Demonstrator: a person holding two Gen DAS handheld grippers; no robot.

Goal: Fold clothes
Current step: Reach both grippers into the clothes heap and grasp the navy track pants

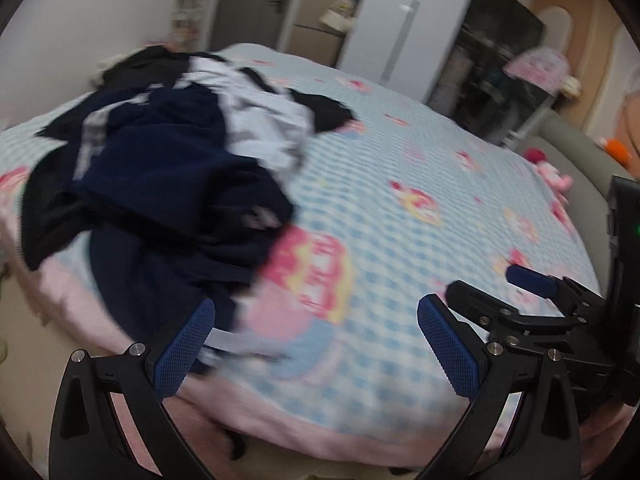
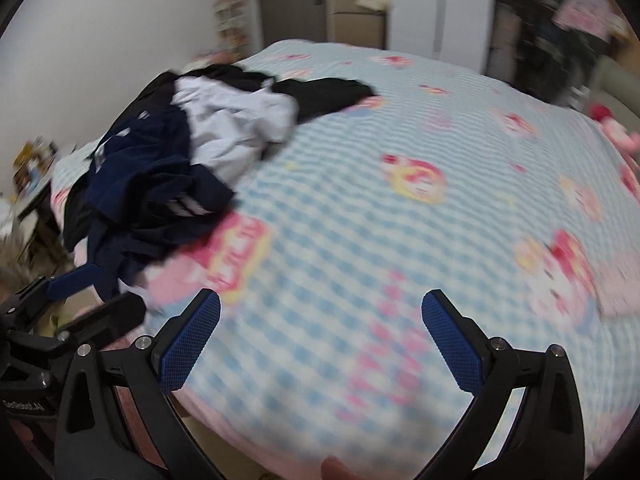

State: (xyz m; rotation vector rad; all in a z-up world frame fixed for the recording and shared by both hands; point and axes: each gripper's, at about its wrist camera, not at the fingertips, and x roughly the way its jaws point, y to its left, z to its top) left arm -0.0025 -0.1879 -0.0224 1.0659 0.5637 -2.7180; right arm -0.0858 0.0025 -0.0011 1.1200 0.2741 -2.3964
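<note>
Both tools hang over the near edge of the bed (image 2: 400,240), and nothing is held: the left gripper (image 1: 316,344) and the right gripper (image 2: 320,340) each have their blue pads spread wide apart with only bedding between them. The clothes to fold lie in a tangled heap (image 1: 168,160) toward the left side of the bed, a navy garment (image 1: 160,184) with pale stripes on top, a white garment (image 2: 236,128) behind it and black pieces (image 1: 328,112) at the far edge. The first step is probably to pick one piece; it is best to take a single loose edge of the topmost navy piece and drag it onto the open checked bedding to the right. The room beyond is blurred: a white wall, a grey door, a white wardrobe (image 1: 404,28) and a plush toy (image 1: 548,168) by the headboard.
</note>
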